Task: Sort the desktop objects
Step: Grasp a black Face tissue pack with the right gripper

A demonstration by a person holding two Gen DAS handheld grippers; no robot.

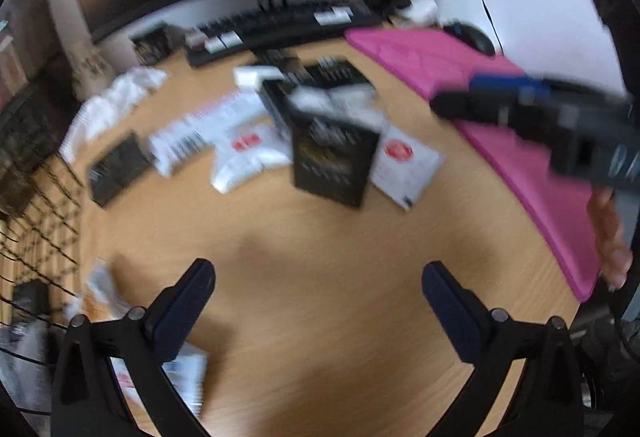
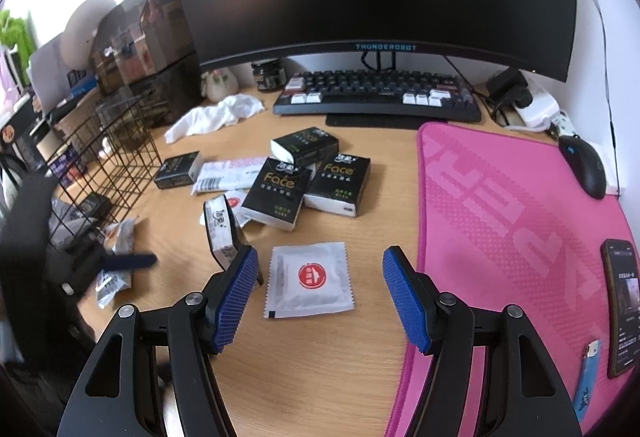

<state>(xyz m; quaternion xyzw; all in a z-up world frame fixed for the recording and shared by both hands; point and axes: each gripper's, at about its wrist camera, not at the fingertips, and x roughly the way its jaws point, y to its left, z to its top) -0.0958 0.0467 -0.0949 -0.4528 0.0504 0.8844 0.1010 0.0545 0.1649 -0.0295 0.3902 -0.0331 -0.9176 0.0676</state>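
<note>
Several black "Face" tissue packs (image 2: 276, 193) lie in a loose heap mid-desk among white packets (image 2: 228, 173). One pack (image 2: 220, 233) stands on edge against the left finger of my right gripper (image 2: 320, 265). That gripper is open, and a white sachet with a red circle (image 2: 310, 279) lies flat on the desk between its fingertips. The left wrist view is blurred. In it my left gripper (image 1: 318, 277) is open wide over bare wood, with a white packet (image 1: 184, 377) under its left finger. The same upright pack (image 1: 332, 157) and my right gripper (image 1: 460, 105) show further off.
A black wire basket (image 2: 108, 157) stands at the left with crumpled wrappers (image 2: 120, 237) in front of it. At the back are a keyboard (image 2: 376, 93), a monitor and a white cloth (image 2: 216, 115). On the right, a pink mat (image 2: 520, 217) carries a mouse (image 2: 584, 165), a phone (image 2: 622, 305) and a lighter (image 2: 588, 369).
</note>
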